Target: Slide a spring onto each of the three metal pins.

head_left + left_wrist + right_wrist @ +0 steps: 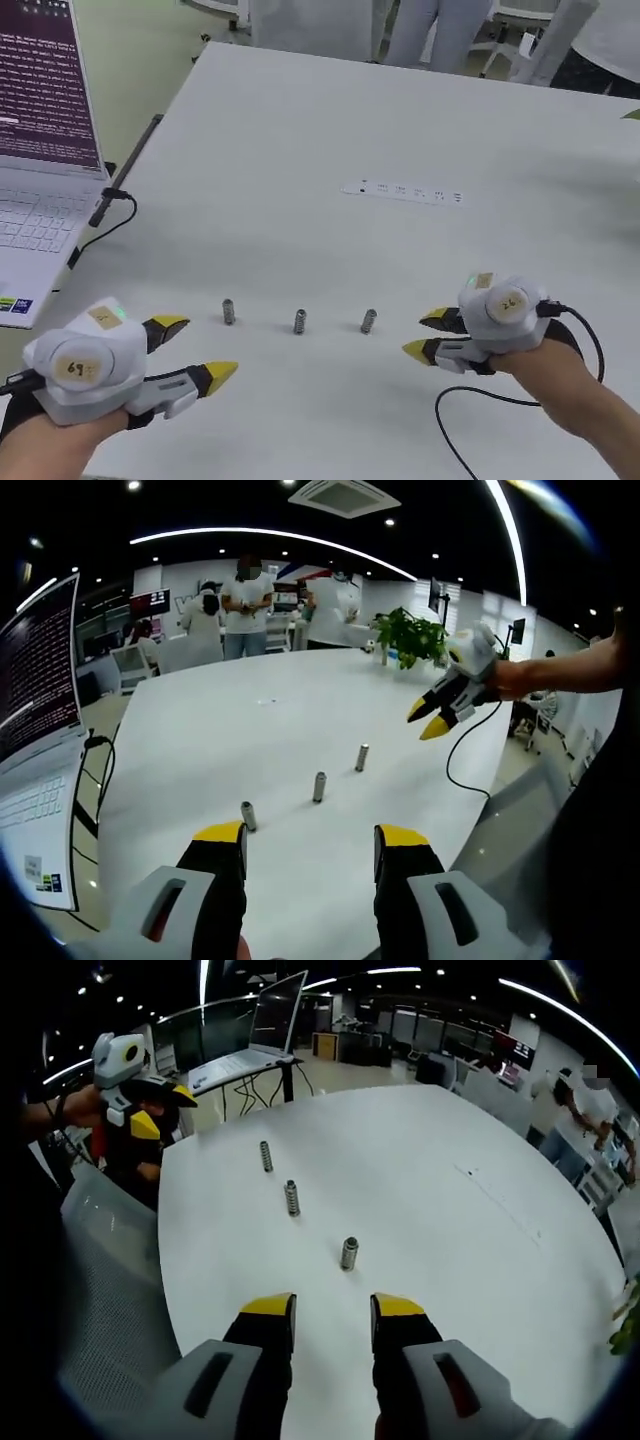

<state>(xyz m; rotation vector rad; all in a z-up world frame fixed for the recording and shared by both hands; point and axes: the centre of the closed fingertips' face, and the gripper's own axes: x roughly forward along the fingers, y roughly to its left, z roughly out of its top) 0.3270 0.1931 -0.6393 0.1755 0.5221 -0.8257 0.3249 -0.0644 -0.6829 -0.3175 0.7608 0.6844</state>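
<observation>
Three short metal pins stand upright in a row on the white table, left [229, 312], middle [299, 321] and right [368, 321]. Each looks ribbed, like a spring coiled around it. My left gripper [195, 348] hovers open at the near left, a little short of the left pin [248, 816], with nothing between its yellow fingertips [220, 832]. My right gripper [428, 334] is open beside the right pin [349, 1252], its tips pointing left at it and holding nothing. The other pins [291, 1198] [266, 1156] line up beyond.
An open laptop [40, 180] sits at the table's left edge with a black cable [110, 215] beside it. A white strip [402, 192] lies mid-table. The right gripper's cable [480, 400] loops near the front edge. People stand beyond the far edge [245, 605].
</observation>
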